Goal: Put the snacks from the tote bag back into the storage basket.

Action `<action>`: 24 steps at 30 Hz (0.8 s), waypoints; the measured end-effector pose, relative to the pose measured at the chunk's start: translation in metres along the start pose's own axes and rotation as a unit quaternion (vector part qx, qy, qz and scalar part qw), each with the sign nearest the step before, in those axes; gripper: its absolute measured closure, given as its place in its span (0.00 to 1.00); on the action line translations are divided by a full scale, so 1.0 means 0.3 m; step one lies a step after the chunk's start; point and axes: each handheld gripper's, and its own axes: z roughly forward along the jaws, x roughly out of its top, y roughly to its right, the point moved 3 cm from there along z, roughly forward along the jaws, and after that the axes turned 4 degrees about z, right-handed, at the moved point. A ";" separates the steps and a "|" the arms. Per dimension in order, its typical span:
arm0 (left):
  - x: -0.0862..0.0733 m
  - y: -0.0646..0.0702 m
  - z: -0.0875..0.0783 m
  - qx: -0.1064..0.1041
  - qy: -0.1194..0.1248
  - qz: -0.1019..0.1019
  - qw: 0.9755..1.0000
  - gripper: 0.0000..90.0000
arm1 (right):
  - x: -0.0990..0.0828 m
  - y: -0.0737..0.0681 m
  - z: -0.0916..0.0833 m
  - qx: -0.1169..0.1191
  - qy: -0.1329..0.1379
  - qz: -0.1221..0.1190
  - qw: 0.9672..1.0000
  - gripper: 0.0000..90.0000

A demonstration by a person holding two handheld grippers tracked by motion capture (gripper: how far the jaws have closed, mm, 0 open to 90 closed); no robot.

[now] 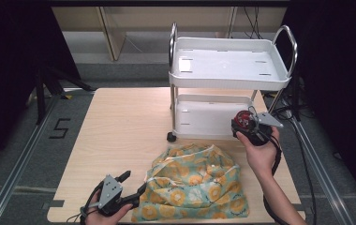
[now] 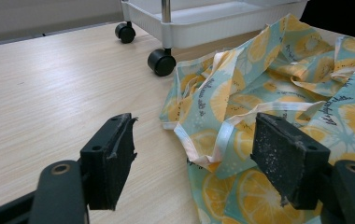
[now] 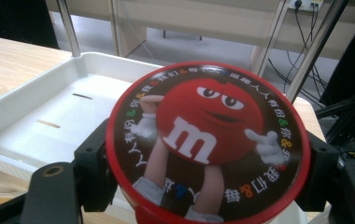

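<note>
A round red candy tin (image 3: 208, 142) with a red cartoon character on its lid sits between the jaws of my right gripper (image 3: 208, 163), which is shut on it. In the high view that tin (image 1: 244, 119) is held just in front of the lower shelf (image 1: 185, 125) of a white cart. A yellow and teal fruit-print fabric bag (image 1: 196, 183) lies crumpled on the wooden table. My left gripper (image 1: 134, 183) stands open at the bag's left edge, and in the left gripper view the bag's white-trimmed hem (image 2: 203, 149) lies between the open jaws.
The white two-tier cart (image 1: 232, 63) on black casters (image 2: 161, 62) stands at the back of the table (image 1: 115, 126), both shelves bare. Cables run on the floor at the right. Bare wood lies left of the bag.
</note>
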 end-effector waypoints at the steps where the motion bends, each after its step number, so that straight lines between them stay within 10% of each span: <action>1: 0.000 0.000 0.000 0.000 0.000 0.000 1.000 0.32 | -0.001 0.000 -0.001 -0.002 -0.014 0.001 1.000 0.29; 24: 0.000 0.001 -0.002 0.002 0.001 -0.005 1.000 0.32 | -0.001 0.010 0.028 -0.007 -0.004 -0.011 1.000 0.30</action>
